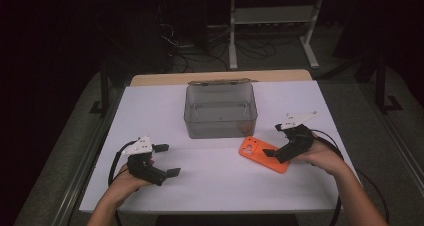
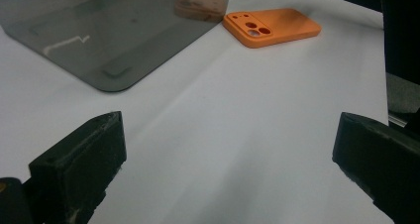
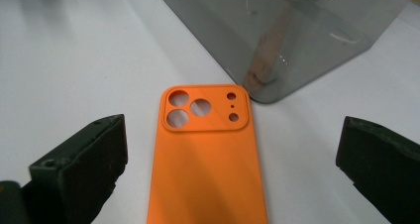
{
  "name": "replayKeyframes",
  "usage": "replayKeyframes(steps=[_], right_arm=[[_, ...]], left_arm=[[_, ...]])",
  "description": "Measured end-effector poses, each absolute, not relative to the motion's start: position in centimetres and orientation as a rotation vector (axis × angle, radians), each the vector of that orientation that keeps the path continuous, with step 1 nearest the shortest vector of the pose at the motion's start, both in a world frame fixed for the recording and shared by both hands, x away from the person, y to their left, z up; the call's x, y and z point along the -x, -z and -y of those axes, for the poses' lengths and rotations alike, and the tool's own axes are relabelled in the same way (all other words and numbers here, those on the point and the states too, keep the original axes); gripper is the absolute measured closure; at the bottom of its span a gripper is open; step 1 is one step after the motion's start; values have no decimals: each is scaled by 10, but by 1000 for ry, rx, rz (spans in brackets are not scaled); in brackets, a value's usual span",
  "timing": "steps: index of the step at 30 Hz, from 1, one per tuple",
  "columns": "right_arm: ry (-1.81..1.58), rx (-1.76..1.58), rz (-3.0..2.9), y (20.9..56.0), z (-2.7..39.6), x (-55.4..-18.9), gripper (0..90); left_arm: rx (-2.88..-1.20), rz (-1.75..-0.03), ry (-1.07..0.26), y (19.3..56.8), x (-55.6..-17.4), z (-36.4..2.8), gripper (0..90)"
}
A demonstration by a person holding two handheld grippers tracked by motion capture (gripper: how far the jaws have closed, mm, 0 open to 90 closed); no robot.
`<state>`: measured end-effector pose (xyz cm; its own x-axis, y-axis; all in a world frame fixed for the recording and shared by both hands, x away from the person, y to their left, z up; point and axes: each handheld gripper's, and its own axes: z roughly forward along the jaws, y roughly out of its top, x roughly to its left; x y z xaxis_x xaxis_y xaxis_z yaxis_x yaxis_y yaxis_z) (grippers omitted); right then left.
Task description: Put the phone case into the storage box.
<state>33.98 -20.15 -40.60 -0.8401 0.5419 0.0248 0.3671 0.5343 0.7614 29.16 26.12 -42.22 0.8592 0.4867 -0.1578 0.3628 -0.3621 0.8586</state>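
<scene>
1. The orange phone case [image 1: 262, 153] lies flat on the white worktop [image 1: 210, 183], camera cutouts up, just near-right of the smoky plastic box [image 1: 220, 111].
2. Right tongs [image 1: 272, 152]: jaws apart, straddling the case.
3. Left tongs [image 1: 167, 160]: jaws apart, holding nothing, near-left, well apart from the case.
</scene>
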Motion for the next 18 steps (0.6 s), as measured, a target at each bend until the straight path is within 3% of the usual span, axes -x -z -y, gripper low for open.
replayKeyframes(steps=[18], right_arm=[[-1070, -748, -2627, 417, 198, -339, 0]], left_arm=[[-1988, -622, -149, 422, -292, -262, 0]])
